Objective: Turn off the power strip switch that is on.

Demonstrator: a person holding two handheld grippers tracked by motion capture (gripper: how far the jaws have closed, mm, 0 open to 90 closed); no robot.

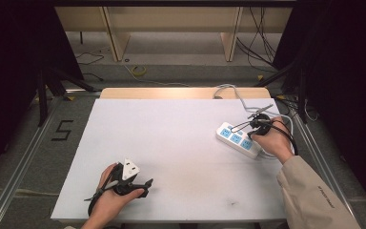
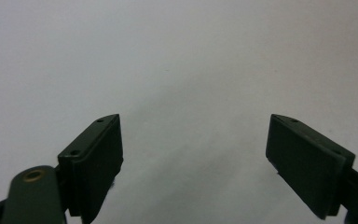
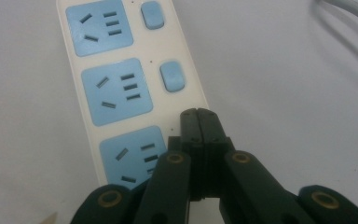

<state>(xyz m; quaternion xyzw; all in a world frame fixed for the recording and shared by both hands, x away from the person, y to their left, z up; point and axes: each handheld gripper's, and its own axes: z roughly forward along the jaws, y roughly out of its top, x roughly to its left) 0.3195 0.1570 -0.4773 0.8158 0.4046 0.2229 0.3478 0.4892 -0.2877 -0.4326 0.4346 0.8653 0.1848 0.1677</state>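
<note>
- We see a white power strip (image 1: 238, 139) lying on the right side of the white table (image 1: 181, 143), angled, with three blue sockets along it.
- In the right gripper view, the power strip (image 3: 121, 84) shows its blue sockets in a row, with a blue switch (image 3: 173, 76) beside the middle socket and another (image 3: 152, 14) beside the far one.
- Our right gripper (image 3: 199, 122) has its jaws pressed together with nothing between them, their tips over the strip's edge beside the nearest socket, where the third switch would sit.
- In the high view, the right hand (image 1: 269, 139) holds that gripper (image 1: 255, 125) right over the strip.
- The strip's grey cord (image 1: 233, 93) loops away toward the table's far edge.
- Our left gripper (image 2: 193, 140) has its jaws spread wide, nothing between them, over bare table.
- In the high view, the left hand (image 1: 112, 193) holds its gripper (image 1: 145, 183) near the table's front left, well apart from the strip.
</note>
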